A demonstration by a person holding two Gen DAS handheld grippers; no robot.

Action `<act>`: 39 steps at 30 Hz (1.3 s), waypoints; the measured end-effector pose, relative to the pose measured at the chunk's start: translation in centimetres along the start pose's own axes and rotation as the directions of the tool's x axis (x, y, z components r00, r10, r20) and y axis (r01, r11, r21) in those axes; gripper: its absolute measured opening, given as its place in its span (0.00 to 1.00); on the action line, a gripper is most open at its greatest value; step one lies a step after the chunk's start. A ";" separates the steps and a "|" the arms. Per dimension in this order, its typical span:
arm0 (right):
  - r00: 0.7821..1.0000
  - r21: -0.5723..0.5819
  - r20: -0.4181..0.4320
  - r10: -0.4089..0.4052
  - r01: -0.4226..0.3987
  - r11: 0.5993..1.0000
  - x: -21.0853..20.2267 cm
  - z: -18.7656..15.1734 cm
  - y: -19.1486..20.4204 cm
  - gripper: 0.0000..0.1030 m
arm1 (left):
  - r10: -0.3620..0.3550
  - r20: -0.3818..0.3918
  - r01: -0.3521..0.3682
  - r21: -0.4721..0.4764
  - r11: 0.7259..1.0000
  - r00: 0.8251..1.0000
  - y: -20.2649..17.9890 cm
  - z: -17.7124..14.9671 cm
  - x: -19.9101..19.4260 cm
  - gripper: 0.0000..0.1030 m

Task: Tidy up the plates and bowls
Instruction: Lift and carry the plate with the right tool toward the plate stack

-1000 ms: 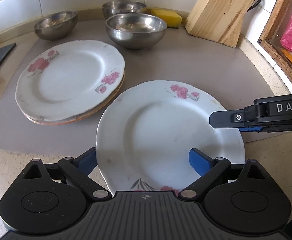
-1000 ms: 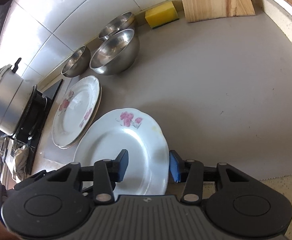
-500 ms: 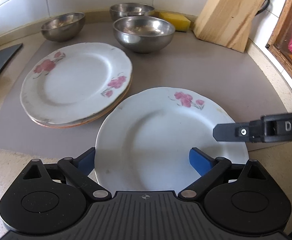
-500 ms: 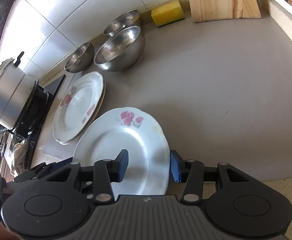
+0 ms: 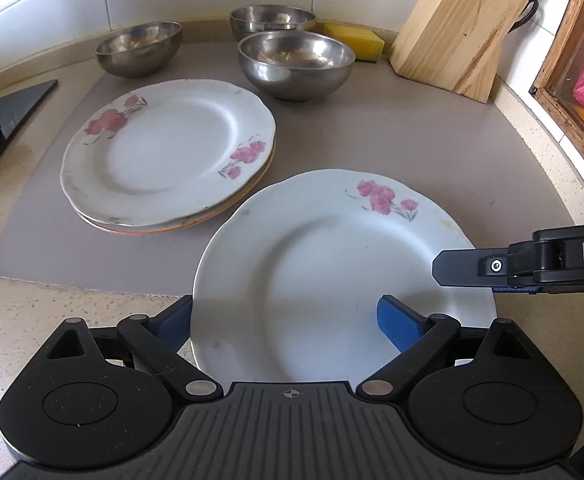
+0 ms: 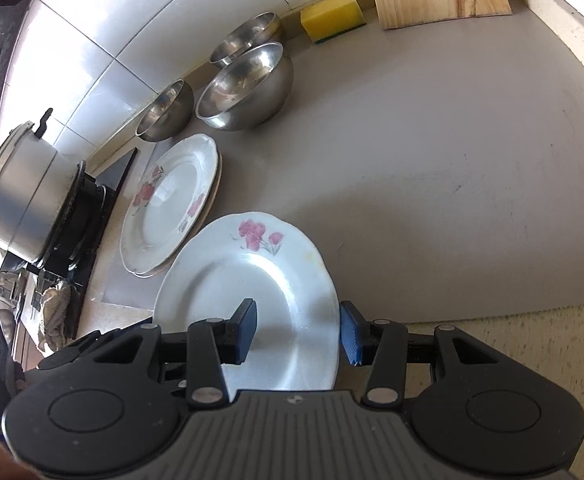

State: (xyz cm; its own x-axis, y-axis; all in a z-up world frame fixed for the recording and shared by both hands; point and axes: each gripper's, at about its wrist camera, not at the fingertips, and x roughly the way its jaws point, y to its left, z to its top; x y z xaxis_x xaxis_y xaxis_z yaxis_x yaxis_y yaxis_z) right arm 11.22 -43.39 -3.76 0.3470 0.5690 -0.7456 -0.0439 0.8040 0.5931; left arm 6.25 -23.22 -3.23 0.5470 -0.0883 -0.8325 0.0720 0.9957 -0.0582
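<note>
Floral plate (image 5: 331, 264): rim at 3 o'clock held in right gripper (image 6: 297, 330) narrow jaws; near rim between left gripper (image 5: 284, 324) wide jaws, ungripped.

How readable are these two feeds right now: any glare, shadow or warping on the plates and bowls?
Left wrist view: sharp, evenly daylit; the near plate carries soft shadow near the fingers, and fisheye bends the counter edge. Right wrist view: strong glare washes out the tiled wall, bright sheen lies on the plate stack, the steel bowls stay readable, and the whole scene looks tilted and warped.
</note>
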 end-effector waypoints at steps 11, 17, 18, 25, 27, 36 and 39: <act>1.000 -0.001 0.026 0.015 -0.015 1.000 -0.9 0.1 0.9 0.25 | 0.018 0.040 -0.018 -0.002 1.000 0.999 0.0 0.0 -1.4 0.89; 0.999 -0.011 0.039 0.028 -0.028 1.000 -1.1 0.6 1.4 0.25 | 0.032 0.062 -0.032 -0.007 0.999 0.998 0.0 0.3 -2.0 0.89; 0.999 -0.012 0.039 0.029 -0.029 1.000 -1.1 0.6 1.4 0.25 | 0.033 0.063 -0.032 -0.007 0.999 0.997 0.0 0.3 -2.1 0.89; 0.998 -0.005 0.048 0.033 -0.033 0.999 -1.4 0.9 1.4 0.25 | 0.033 0.071 -0.032 -0.006 0.999 0.997 0.0 0.5 -2.1 0.89; 0.998 -0.005 0.049 0.031 -0.030 1.000 -1.5 0.9 1.4 0.25 | 0.032 0.070 -0.032 -0.005 0.999 0.997 0.0 0.5 -2.0 0.89; 0.998 0.005 0.050 0.026 -0.026 1.000 -1.5 1.4 1.3 0.25 | 0.040 0.079 -0.040 -0.009 0.999 0.996 -0.1 1.1 -1.8 0.89; 0.999 -0.008 0.047 0.028 -0.028 1.000 -1.3 1.7 1.6 0.25 | 0.054 0.089 -0.053 -0.019 0.998 0.995 0.1 1.6 -1.7 0.89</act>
State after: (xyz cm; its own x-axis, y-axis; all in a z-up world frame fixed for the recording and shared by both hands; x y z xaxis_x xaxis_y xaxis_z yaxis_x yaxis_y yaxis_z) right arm 12.31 -43.10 -1.34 0.3888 0.5828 -0.7135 -0.0613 0.7891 0.6112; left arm 6.63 -23.04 -0.94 0.6224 -0.0361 -0.7818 0.0268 0.9993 -0.0248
